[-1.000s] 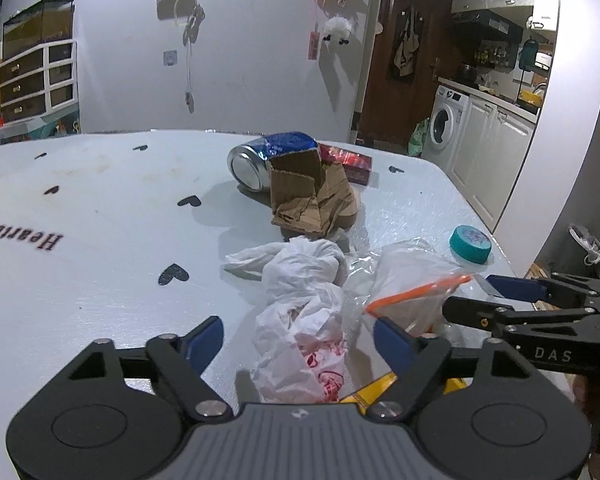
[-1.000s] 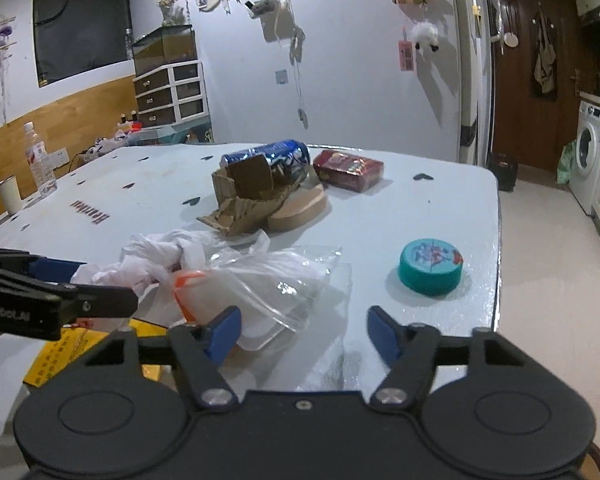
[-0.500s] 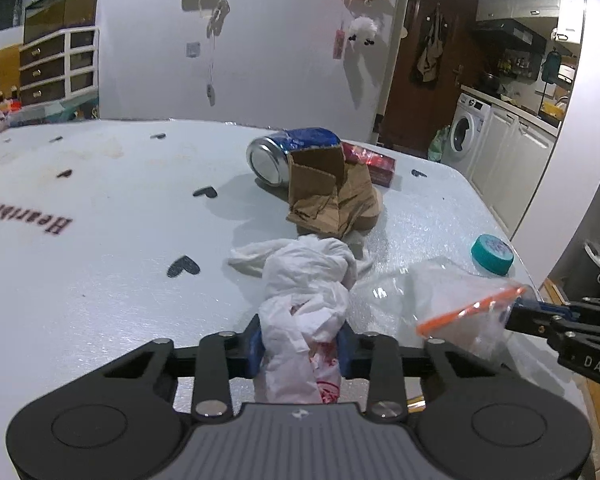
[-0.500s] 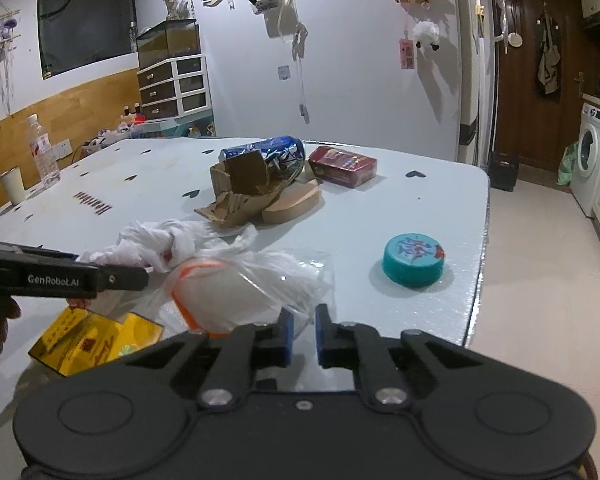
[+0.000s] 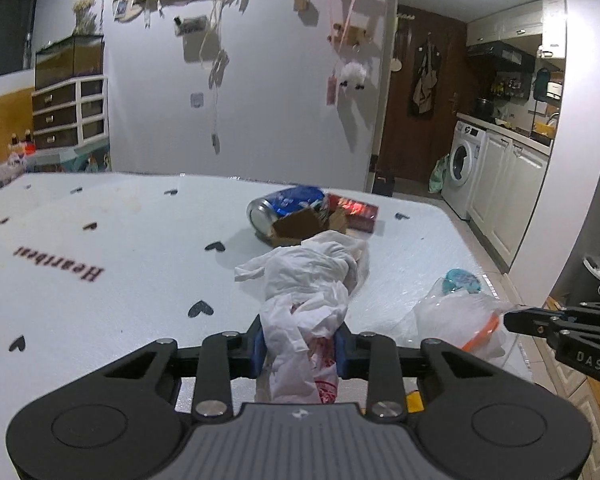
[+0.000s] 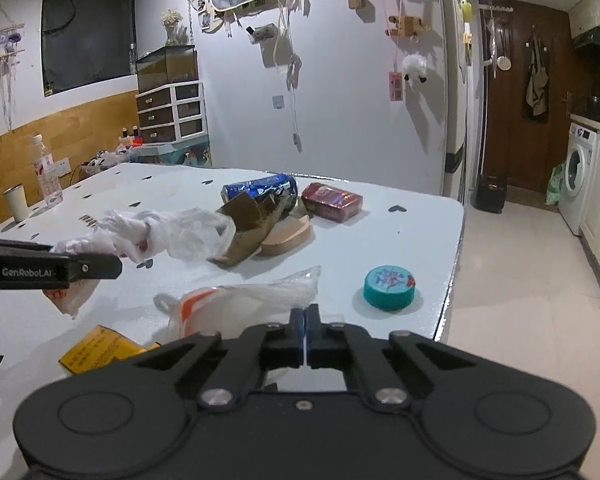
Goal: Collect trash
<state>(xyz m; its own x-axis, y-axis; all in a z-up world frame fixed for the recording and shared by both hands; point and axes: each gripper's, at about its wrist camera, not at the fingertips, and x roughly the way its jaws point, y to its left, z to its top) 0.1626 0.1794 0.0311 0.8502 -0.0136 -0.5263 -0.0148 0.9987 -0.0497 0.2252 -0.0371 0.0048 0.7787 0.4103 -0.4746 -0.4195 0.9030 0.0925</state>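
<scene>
Left wrist view: my left hand-held gripper (image 5: 300, 346) pinches a crumpled white plastic bag (image 5: 312, 284), lifted above the pale blue worktop (image 5: 100, 240). My right hand-held gripper (image 6: 305, 334) is pressed together on a clear zip bag with an orange strip (image 6: 240, 296). Beyond lie a blue drink can (image 6: 260, 188), torn brown cardboard (image 6: 252, 228) and a teal round lid (image 6: 389, 287).

Pale blue counter (image 6: 380, 248) dotted with little black hearts, white crumpled bag (image 5: 312, 280) with red print, clear bag (image 6: 252, 296) with an orange strip, blue can (image 6: 260, 190), red box (image 6: 332, 200), teal lid (image 6: 389, 287), yellow packet (image 6: 100, 350).
</scene>
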